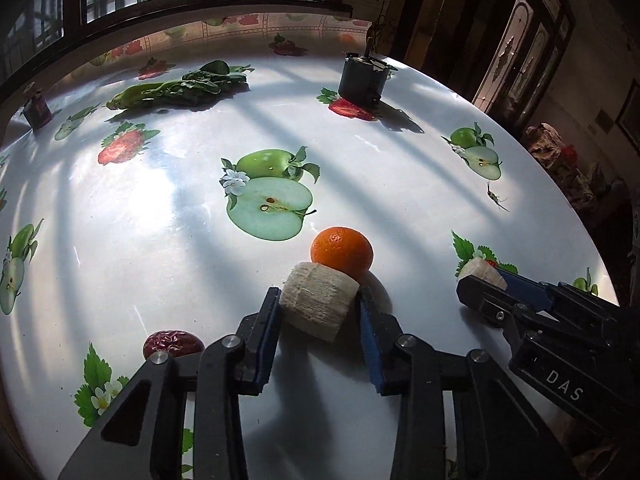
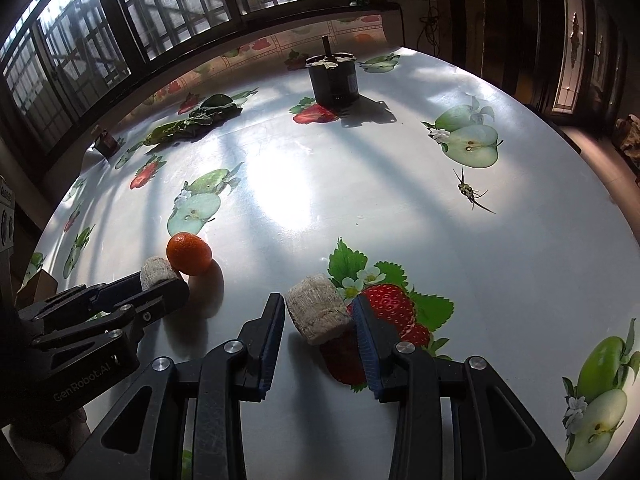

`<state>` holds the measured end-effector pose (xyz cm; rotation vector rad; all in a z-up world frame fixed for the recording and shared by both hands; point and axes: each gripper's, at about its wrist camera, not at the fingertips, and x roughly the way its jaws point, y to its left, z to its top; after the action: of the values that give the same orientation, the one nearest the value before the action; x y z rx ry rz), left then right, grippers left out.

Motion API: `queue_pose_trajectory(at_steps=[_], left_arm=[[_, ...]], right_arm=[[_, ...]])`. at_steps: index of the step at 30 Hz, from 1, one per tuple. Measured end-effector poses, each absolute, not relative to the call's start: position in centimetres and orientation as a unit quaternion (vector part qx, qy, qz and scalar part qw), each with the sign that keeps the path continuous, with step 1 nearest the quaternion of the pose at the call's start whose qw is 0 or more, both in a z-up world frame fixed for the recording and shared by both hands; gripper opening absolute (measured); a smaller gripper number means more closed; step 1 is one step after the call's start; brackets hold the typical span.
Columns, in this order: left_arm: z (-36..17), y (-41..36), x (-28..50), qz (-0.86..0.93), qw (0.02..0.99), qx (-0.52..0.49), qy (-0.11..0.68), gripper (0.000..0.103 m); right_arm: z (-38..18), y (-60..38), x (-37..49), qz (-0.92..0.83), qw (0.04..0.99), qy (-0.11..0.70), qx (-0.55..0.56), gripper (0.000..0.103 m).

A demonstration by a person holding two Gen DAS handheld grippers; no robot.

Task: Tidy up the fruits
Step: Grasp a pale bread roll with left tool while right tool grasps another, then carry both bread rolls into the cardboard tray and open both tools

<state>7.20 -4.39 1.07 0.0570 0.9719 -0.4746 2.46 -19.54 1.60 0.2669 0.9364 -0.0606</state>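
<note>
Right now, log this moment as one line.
left gripper: shut on pale fibrous cylinder chunk | right gripper: shut on second pale chunk | round orange tangerine: on table, touching left chunk

Daylight comes through the barred windows (image 2: pixel 168 8) at the top of both frames and falls on the glossy desk (image 1: pixel 168 240) in bright patches crossed by striped shadows of the bars, with strong glare near the centre. The room in the upper right stays dim (almost black at the corners). Fisheye bending curves the desk edge and window frames; focus is sharp.
</note>
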Motion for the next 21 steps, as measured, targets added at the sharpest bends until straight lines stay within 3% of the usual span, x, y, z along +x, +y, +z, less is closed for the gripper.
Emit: queue_pose_trajectory(at_steps=[12,21], left_arm=[[4.0,-2.0,3.5,-0.204,0.873,0.009,0.442,0.035],[6.8,6.0,-1.4,-0.152,0.896,-0.034,0.416,0.035]], right_arm=[[2.2,-19.1,2.1,0.014,0.890,0.427,0.160,0.036],[2.8,-18.9,1.8,0.046,0.897,0.399,0.184,0.036]])
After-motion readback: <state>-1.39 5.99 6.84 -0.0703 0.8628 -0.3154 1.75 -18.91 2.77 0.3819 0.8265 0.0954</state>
